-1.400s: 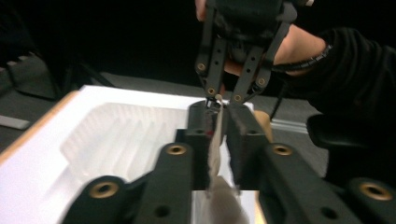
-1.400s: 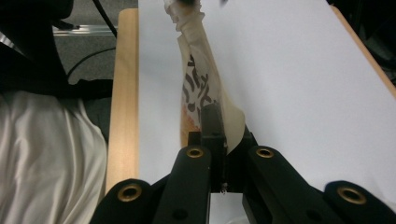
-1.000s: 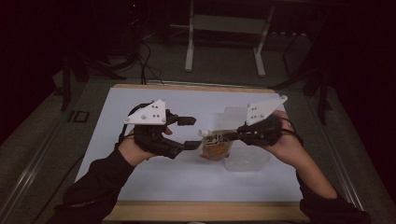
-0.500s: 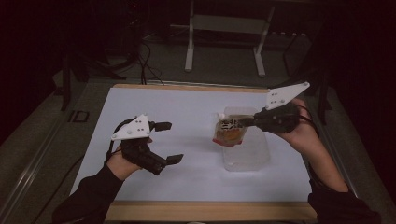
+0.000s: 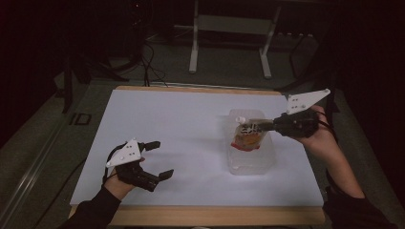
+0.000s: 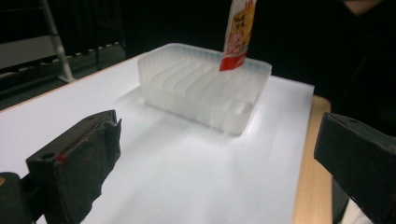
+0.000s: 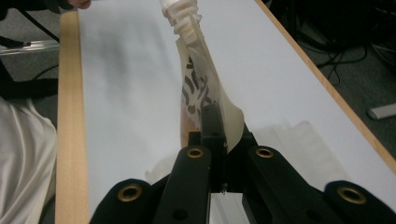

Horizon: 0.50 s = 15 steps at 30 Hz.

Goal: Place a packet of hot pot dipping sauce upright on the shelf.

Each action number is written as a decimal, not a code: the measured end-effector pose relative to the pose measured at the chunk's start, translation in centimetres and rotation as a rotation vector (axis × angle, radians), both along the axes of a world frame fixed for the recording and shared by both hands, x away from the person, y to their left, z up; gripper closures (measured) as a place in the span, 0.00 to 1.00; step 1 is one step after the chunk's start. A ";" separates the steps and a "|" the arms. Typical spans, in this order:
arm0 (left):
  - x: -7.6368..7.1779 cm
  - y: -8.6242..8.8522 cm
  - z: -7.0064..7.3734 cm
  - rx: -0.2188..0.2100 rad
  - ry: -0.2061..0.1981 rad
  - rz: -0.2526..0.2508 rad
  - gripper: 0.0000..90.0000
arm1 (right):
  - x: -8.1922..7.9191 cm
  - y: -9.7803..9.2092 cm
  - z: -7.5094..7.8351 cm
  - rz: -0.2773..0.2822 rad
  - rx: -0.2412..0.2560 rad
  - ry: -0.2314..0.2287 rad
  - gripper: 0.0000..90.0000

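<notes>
White-orange-red printed spouted pouch [image 5: 248, 134] with black lettering; frosted translucent ribbed plastic tray [image 6: 201, 88]; white table mat [image 5: 167, 124], light wood edge.

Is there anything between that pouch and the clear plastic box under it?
Nothing visible. The right tool holds the pouch just above the clear box, whose open top shows nothing across it. The left tool rests far away.

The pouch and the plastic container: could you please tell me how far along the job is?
Done: the right gripper has the pouch clamped. In hand: it hangs above the translucent container, as the left gripper view shows. Left: lowering it in and releasing. The left gripper waits open, apart.
</notes>
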State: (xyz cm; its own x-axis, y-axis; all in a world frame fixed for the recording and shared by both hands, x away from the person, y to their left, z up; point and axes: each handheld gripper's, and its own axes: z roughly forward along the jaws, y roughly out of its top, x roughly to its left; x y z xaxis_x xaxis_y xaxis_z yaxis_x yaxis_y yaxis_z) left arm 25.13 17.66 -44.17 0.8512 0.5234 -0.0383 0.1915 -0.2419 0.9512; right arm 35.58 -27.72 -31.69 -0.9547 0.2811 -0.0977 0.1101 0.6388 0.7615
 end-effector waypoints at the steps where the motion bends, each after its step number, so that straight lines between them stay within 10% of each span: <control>1: -0.1 0.1 -0.2 -0.003 -0.001 0.006 0.01 | 0.0 -0.2 -0.3 0.002 -0.003 0.005 1.00; 15: -0.3 1.1 -3.0 -0.001 0.071 -0.006 0.01 | 0.6 -1.5 -4.0 0.014 -0.016 0.030 1.00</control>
State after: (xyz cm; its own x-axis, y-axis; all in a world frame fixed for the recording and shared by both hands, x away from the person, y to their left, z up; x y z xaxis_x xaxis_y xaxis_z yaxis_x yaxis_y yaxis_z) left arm 24.82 18.81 -47.14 0.8492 0.5186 -0.0991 0.2569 -0.2420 0.9356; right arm 36.23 -29.19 -35.67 -0.9610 0.2667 -0.0733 0.1241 0.6525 0.7475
